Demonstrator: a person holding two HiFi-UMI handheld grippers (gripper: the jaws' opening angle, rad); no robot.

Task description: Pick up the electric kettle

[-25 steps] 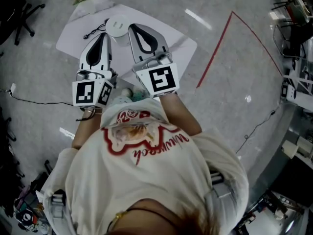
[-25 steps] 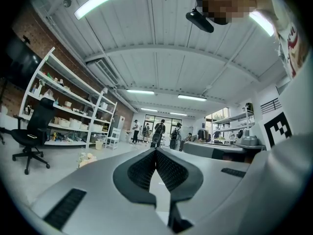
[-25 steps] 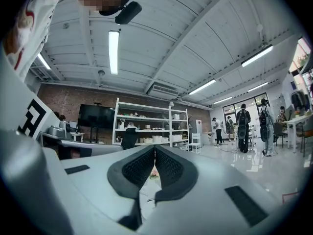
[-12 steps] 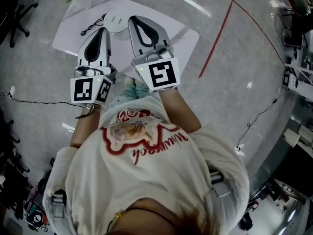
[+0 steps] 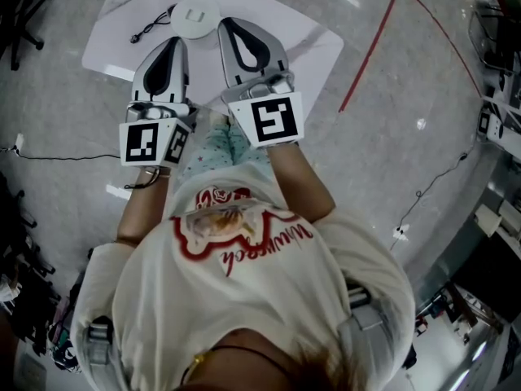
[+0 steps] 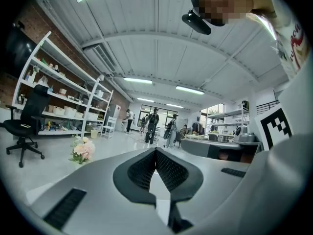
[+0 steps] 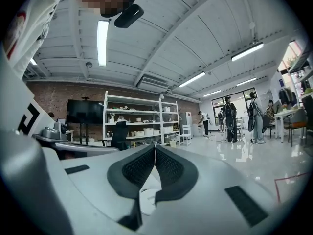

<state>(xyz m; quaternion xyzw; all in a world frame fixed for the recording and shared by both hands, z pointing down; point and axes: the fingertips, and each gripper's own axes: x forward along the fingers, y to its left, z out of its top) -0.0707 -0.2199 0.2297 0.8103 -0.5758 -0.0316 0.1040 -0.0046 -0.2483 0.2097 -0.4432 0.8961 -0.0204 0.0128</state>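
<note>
Kettle: no kettle body can be identified. The only candidate is a round white disc [image 5: 196,13] at the far end of the white floor sheet [image 5: 305,51], with a black cord [image 5: 151,29] trailing off its left side. From straight above I cannot tell whether it is the kettle or only its base.

Left gripper [image 5: 173,42] and right gripper [image 5: 227,24] point level over the sheet, tips flanking the disc, apparently above it and not in contact. Both pairs of jaws are closed tip to tip with nothing between them.

Progress: nothing grasped; approach, opening, grip and lift all remain.

The disc's height and any handle are unreadable. Both gripper views look past it toward shelving.
</note>
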